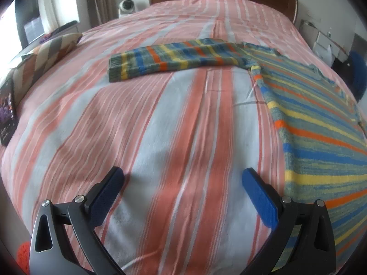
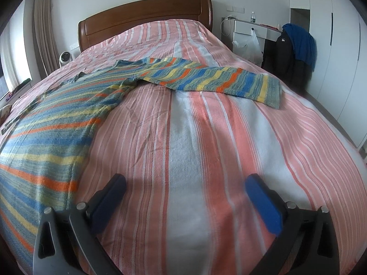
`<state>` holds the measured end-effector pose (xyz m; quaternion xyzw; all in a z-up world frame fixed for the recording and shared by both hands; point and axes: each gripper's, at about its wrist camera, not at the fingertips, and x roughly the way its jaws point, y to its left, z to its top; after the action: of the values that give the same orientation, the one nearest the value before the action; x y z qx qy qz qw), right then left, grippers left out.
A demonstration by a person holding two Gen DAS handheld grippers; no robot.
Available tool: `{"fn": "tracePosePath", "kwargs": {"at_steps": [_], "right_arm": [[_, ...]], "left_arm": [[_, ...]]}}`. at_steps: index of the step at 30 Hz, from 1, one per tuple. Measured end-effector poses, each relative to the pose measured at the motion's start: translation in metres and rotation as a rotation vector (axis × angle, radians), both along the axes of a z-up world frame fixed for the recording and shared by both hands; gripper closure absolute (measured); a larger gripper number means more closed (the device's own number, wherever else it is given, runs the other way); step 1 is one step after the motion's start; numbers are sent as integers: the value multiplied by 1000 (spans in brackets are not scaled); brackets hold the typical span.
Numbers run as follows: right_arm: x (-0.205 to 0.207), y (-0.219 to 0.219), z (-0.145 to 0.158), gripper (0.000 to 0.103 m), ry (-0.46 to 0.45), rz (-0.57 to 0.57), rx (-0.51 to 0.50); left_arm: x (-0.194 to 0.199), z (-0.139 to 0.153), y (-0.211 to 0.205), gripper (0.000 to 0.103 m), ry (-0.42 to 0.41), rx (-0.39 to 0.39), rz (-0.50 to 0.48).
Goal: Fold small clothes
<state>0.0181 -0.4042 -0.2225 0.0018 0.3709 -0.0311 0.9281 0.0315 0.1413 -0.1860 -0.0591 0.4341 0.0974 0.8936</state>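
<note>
A striped knit sweater (image 1: pixel 321 137) in blue, yellow, orange and grey-green lies flat on the bed. In the left wrist view its body fills the right side and one sleeve (image 1: pixel 174 57) stretches out to the left. In the right wrist view the sweater's body (image 2: pixel 45 137) lies at the left and the other sleeve (image 2: pixel 218 80) reaches right. My left gripper (image 1: pixel 183 176) hovers open over bare bedspread, just left of the sweater's side edge. My right gripper (image 2: pixel 185 183) is open too, over bedspread to the right of the sweater's body. Neither holds anything.
The bed (image 2: pixel 206 149) has a pink, orange and white striped cover and a wooden headboard (image 2: pixel 146 13). A patterned cushion (image 1: pixel 45 55) lies at the bed's left edge. Beside the bed on the right stand a white desk (image 2: pixel 250 28) and a chair with dark clothes (image 2: pixel 296 50).
</note>
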Motion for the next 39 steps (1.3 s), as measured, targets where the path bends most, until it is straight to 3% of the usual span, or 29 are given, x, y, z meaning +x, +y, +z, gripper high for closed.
{"fn": "tracePosePath", "kwargs": {"at_steps": [26,30,32,34,37,39], "right_arm": [[0,0,1,0,2,0,-2],[7,1,9,1,98,14,-13],[11,-11,26,1,133,57,97],[14,-32,48,1,91,57,218],[33,-91,76,1,38,-33,432],[49,-132,77,3,34,-126,529]], "left_arm": [[-4,-2,-5,0,-5,36,-35],[-5,-3,-5,0,-11,36,-44],[-5,-3,-6,0,-16,38,-45],[-5,-4,-5,0,-19,43,-45],[-4,-4,-5,0,-23,48,-41],[-4,-3,-5,0,-24,47,-42]]}}
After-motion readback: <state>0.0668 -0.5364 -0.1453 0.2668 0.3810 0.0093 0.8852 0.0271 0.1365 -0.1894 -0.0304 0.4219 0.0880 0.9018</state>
